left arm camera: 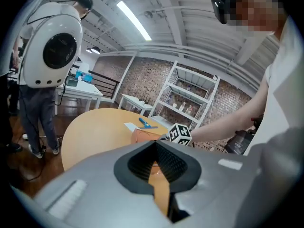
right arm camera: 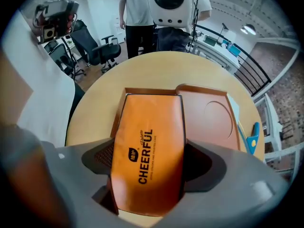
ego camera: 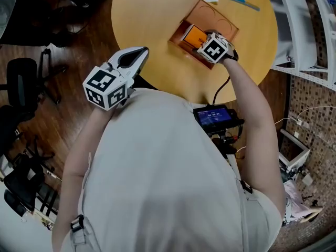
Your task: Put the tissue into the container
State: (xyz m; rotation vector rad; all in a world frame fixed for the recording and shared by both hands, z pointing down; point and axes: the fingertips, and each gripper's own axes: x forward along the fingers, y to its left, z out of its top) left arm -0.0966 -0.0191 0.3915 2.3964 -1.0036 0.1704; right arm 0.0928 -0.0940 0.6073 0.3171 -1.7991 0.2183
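Where one container [right arm camera: 209,113] lies, right gripper [right arm camera: 150,156] holds one tissue pack [right arm camera: 148,120]

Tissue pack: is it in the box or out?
Partly in, it seems: the tissue pack has its far end inside the container rim, and the right hand-held gripper clamps its sides.
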